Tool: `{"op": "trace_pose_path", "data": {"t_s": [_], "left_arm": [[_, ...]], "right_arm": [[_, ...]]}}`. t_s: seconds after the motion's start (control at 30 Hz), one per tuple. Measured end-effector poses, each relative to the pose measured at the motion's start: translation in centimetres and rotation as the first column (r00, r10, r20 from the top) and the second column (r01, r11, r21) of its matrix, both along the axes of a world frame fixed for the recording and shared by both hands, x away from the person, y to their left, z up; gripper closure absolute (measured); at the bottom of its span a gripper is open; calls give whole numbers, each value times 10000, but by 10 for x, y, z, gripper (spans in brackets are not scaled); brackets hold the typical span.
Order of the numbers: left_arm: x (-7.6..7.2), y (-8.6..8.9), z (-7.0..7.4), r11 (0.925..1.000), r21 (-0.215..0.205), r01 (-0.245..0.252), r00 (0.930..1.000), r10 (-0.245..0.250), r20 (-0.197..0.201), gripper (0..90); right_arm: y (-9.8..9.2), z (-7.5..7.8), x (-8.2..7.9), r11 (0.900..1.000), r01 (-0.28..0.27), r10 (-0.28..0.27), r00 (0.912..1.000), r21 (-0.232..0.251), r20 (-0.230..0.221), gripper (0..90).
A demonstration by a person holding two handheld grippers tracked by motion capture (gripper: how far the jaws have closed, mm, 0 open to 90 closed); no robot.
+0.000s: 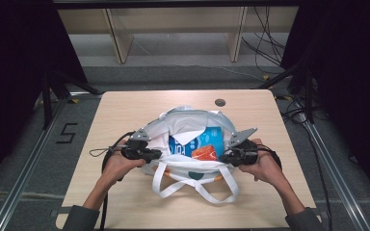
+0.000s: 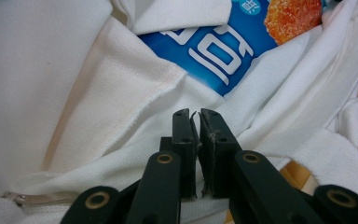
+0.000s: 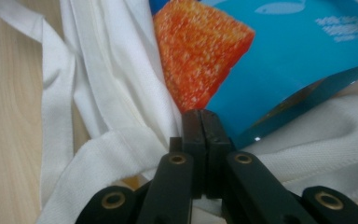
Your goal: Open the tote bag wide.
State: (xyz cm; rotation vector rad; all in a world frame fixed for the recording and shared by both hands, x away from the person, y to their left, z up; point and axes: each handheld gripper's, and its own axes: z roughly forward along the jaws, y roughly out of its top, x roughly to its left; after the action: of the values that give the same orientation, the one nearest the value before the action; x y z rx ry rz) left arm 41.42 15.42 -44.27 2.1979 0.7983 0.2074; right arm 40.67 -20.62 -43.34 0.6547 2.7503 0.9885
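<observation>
Here a white bag (image 1: pixel 192 126) lies in the middle of the wooden surface (image 1: pixel 125 110). Its mouth faces the person and is pulled wide. Inside the bag sits a blue packet (image 1: pixel 200 143) with white letters and a picture of something orange and crumbly.

The left tool (image 1: pixel 155 154) is at the left side of the bag's mouth, held in the left hand (image 1: pixel 118 166). In the left gripper view its two black jaws are pressed close, with a thin edge of the white cloth (image 2: pixel 135 126) pinched between them. The packet (image 2: pixel 214 51) shows just past the jaws, partly tucked under a fold of the bag.

The right tool (image 1: pixel 226 156) is at the right side of the mouth, held in the right hand (image 1: pixel 265 166). In the right gripper view its jaws are squeezed tight together at the bag's rim (image 3: pixel 135 130). The cloth seems to be caught there, but the very tips hide it, so I cannot be sure. The orange picture (image 3: pixel 198 60) on the packet sits right above the jaws, and the bare wood (image 3: pixel 9 140) is off to the left.

Two long white straps (image 1: pixel 192 187) hang from the bag toward the person and make loops on the surface. A small round grey spot (image 1: pixel 220 102) is on the surface behind the bag. Past the surface there is grey floor (image 1: pixel 173 53), and cables (image 1: pixel 270 43) lie on it at the right.
</observation>
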Motion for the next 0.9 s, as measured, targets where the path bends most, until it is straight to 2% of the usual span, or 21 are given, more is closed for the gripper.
{"op": "trace_pose_path", "data": {"t_s": [0.07, 0.1, 0.13, 0.17, 0.2, 0.23, 0.33, 0.37, 0.4, 0.43, 0.47, 0.57, 0.6, 0.63, 0.67, 0.7, 0.77, 0.8, 0.83, 0.87, 0.9], "left_arm": [[-2, -1, 2, 9997, 204, 135, 9998, -139, 172, 838], [-4, -2, 2, 9997, 213, 75, 9999, -77, 85, 836], [-5, -2, 4, 9993, 347, 135, 9998, -140, 165, 830], [-5, -3, 5, 9991, 377, 169, 9997, -175, 147, 825], [-5, -5, 4, 9993, 358, 142, 9998, -147, 125, 826], [-5, -6, 4, 9984, 496, 261, 9995, -270, 172, 833], [-9, -8, 1, 9978, 512, 428, 9991, -424, -73, 851], [-12, -7, 0, 9953, 633, 737, 9969, -718, -308, 857], [-16, -4, -2, 9846, 1278, 1189, 9923, -1134, -490, 871], [-22, -2, -7, 9847, 1302, 1161, 9926, -1103, -511, 884], [-25, 0, -11, 9840, 1244, 1276, 9910, -1214, -566, 884], [-27, 1, -14, 9921, 757, 1004, 9934, -956, -641, 892], [-27, 2, -13, 9872, 1035, 1211, 9919, -1163, -505, 892], [-28, 1, -12, 9910, 846, 1038, 9940, -1005, -426, 891], [-28, 2, -11, 9944, 631, 848, 9959, -827, -365, 875], [-27, 2, -8, 9970, 346, 693, 9975, -687, -193, 856], [-26, 3, -5, 9981, 230, 573, 9983, -570, -140, 842], [-25, 2, -2, 9991, 28, 412, 9991, -412, 28, 829], [-24, 2, 1, 9995, -182, 263, 9994, -259, 215, 797], [-23, 1, 5, 9976, -685, 52, 9993, -27, 374, 797], [-22, 1, 11, 9945, -1044, -34, 9982, 96, 593, 792]], "right_arm": [[0, -2, 0, 9998, -23, 24, 10000, -176, 77, 900], [1, -1, 0, 9998, -31, 32, 10000, -193, 46, 900], [2, 1, 0, 9996, -42, 50, 9996, -270, 275, 900], [5, 5, 2, 9998, -192, 196, 9984, -85, 527, 900], [6, 7, 2, 10000, -59, 55, 9982, 63, 597, 900], [8, 15, 8, 9990, 50, -89, 9960, 441, 889, 900], [14, 17, 15, 9985, 183, -250, 9913, 523, 1294, 900], [17, 16, 18, 9984, 217, -282, 9915, 515, 1274, 900], [18, 14, 23, 9969, 260, -347, 9922, 739, 1196, 900], [17, 15, 25, 9972, 185, -263, 9938, 723, 1077, 900], [17, 15, 25, 9972, 185, -263, 9938, 723, 1077, 900], [15, 16, 24, 9958, 215, -309, 9939, 891, 1058, 900], [14, 17, 24, 9944, 329, -447, 9920, 1002, 1183, 900], [10, 20, 24, 9951, 435, -543, 9910, 891, 1226, 900], [4, 23, 24, 9929, 686, -813, 9879, 976, 1322, 900], [-5, 26, 27, 9879, 819, -1008, 9845, 1316, 1436, 900], [-8, 27, 27, 9842, 999, -1221, 9809, 1465, 1513, 900], [-11, 29, 28, 9809, 1094, -1342, 9793, 1611, 1517, 900], [-17, 31, 33, 9716, 1284, -1672, 9668, 1986, 1933, 900], [-17, 31, 33, 9716, 1284, -1672, 9668, 1986, 1933, 900], [-21, 33, 35, 9679, 1530, -1923, 9617, 1995, 1953, 900]]}}
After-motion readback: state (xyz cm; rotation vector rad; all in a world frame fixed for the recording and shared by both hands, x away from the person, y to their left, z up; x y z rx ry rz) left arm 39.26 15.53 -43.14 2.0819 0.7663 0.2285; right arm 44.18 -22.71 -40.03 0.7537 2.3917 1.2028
